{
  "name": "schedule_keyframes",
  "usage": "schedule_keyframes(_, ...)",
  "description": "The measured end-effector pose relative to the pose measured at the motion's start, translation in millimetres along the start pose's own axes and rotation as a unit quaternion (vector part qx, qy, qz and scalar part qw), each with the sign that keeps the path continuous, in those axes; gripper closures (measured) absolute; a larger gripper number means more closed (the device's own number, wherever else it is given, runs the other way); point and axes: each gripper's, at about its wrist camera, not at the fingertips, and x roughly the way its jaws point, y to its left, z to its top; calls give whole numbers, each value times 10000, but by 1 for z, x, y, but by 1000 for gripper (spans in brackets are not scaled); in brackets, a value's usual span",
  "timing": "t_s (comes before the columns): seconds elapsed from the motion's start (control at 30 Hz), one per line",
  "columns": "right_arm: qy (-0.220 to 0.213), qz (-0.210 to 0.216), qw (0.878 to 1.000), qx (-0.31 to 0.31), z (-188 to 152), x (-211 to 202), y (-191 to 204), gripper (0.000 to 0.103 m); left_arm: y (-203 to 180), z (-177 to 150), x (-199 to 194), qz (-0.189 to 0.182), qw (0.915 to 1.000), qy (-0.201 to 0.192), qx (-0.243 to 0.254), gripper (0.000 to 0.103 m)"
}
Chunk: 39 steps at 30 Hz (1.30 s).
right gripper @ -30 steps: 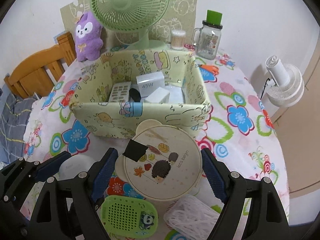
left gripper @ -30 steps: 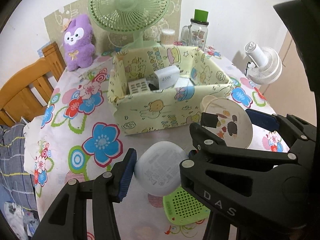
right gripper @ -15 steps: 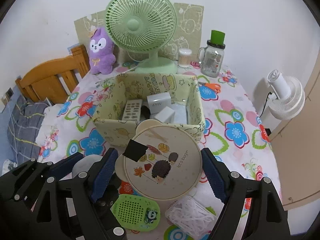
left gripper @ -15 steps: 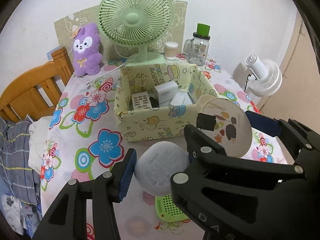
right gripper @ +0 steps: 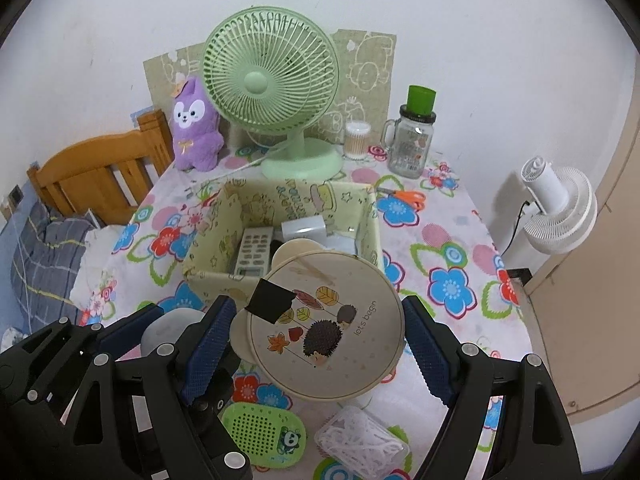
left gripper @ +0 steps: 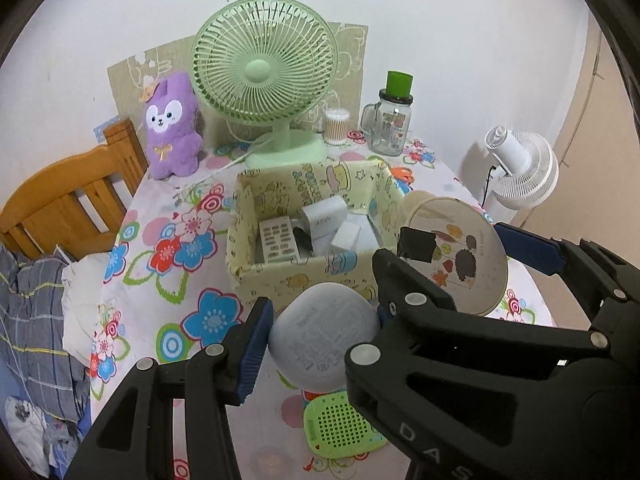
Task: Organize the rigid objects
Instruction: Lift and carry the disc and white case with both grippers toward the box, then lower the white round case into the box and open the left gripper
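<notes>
My left gripper point(left gripper: 320, 330) is shut on a round grey-white device point(left gripper: 316, 348), its blue pads pressing both sides, held in the air above the flowered tablecloth. My right gripper point(right gripper: 318, 350) is shut on a round cream tin point(right gripper: 324, 320) with a hedgehog picture and a black tape patch, also held off the table. Beyond both stands a yellow fabric storage box point(left gripper: 300, 274) that holds a remote point(left gripper: 278, 240), a white charger point(left gripper: 324, 216) and small white boxes. In the right wrist view the left gripper and its grey device point(right gripper: 168, 328) show at lower left.
A green perforated case point(left gripper: 340, 428) and a clear box of white bits point(right gripper: 360, 440) lie below the grippers. At the back stand a green fan point(left gripper: 264, 72), purple plush point(left gripper: 172, 128), glass jar point(left gripper: 390, 124) and swab pot point(left gripper: 336, 126). Orange scissors point(right gripper: 404, 198), a white fan point(left gripper: 520, 168) and a wooden chair point(left gripper: 60, 208) flank the table.
Both grippers have risen with their objects still gripped. The table, storage box and green case now sit lower and look smaller in both views.
</notes>
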Motion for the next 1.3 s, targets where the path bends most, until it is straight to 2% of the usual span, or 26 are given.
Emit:
schedule_keyframes(0.43,-78,-112,9998,116,27,8,-15,18,-6,31,10,-32,9999,-53,158,48)
schedule_keyframes(0.7,-57,-105,9999,43,37,20,-15,18,-3,40,21,-14,10000,-50,75,48)
schedule_keyframes(1.3,146,-118,9998,30,56,72,-19,18,7,61,68,-135,9998,137,48,48)
